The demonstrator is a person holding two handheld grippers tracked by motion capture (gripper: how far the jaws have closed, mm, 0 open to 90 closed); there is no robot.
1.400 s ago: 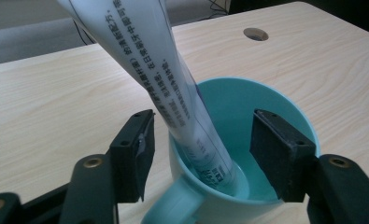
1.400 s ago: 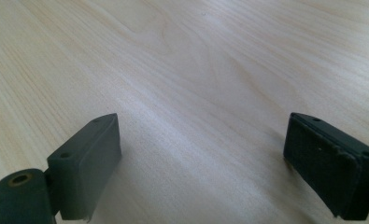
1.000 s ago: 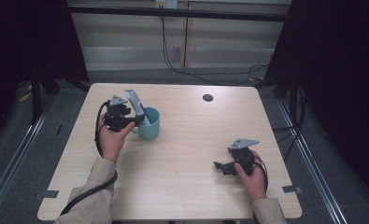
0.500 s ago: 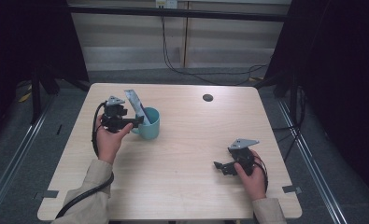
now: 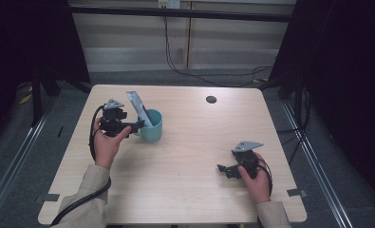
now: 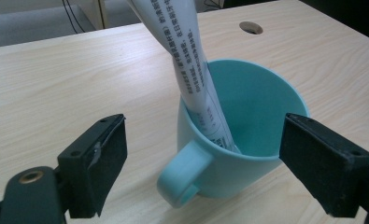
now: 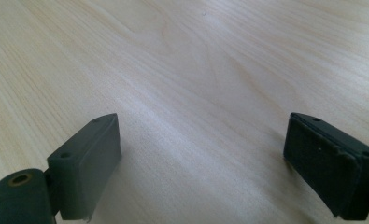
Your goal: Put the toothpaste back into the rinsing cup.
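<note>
A teal mug (image 5: 153,129) stands on the left half of the wooden table (image 5: 190,142), its handle turned toward my left gripper. A white printed tube (image 5: 138,105) leans in it, sticking out up and to the left. My left gripper (image 5: 136,126) is level with the mug's left side. In the left gripper view the mug (image 6: 247,140) and tube (image 6: 191,60) sit between the jaws, which have just been opening and stand wide, pads off the mug. My right gripper (image 5: 223,170) rests low at the near right, open over bare wood (image 7: 210,163).
A round dark hole (image 5: 211,99) sits in the tabletop near the far edge. Cables trail from both grippers toward the near edge. Dark curtains and metal rails flank the table.
My left gripper has drawn slightly back from the mug toward the left, and the tube stays leaning in the mug. The right hand has not moved.
</note>
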